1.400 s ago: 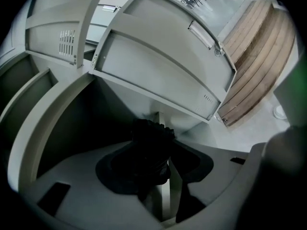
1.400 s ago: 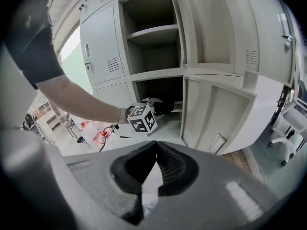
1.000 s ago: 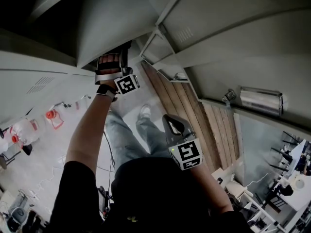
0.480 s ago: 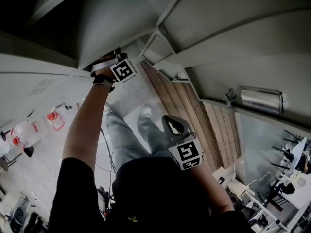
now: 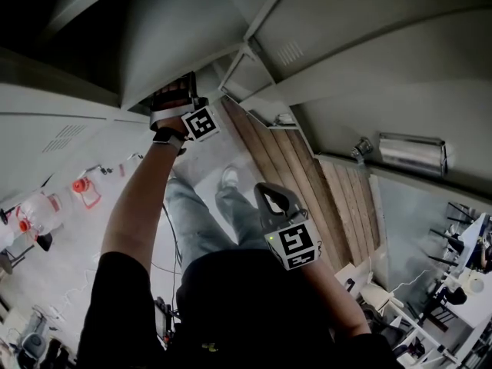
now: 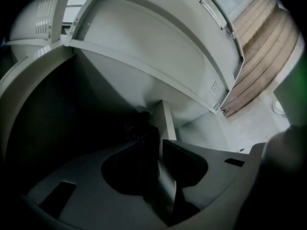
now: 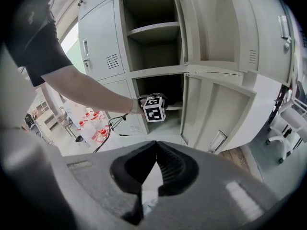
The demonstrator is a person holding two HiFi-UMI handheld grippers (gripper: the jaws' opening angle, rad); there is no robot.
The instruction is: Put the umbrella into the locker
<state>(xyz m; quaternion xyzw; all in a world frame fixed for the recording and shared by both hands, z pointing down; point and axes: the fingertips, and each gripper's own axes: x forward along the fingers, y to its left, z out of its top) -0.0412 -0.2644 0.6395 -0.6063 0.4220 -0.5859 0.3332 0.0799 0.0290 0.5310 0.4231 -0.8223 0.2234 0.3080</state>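
Both left gripper [image 6: 160,145] fingers, just narrowed, grasp nothing; back them straight out of the locker [image 7: 158,71], clear of the umbrella [image 6: 143,128]; right gripper [image 7: 154,145] clenched, empty.

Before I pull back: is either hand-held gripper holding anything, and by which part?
Right hand-held gripper: shut, empty. Left hand-held gripper: jaws have just been closing, with a dark thing between them; too dark to tell grip or part.

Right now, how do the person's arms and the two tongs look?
The left tongs and right tongs have grey bodies with dark pads; each carries a white cube with black square markers. The person wears a black short-sleeved shirt and a dark wristband.
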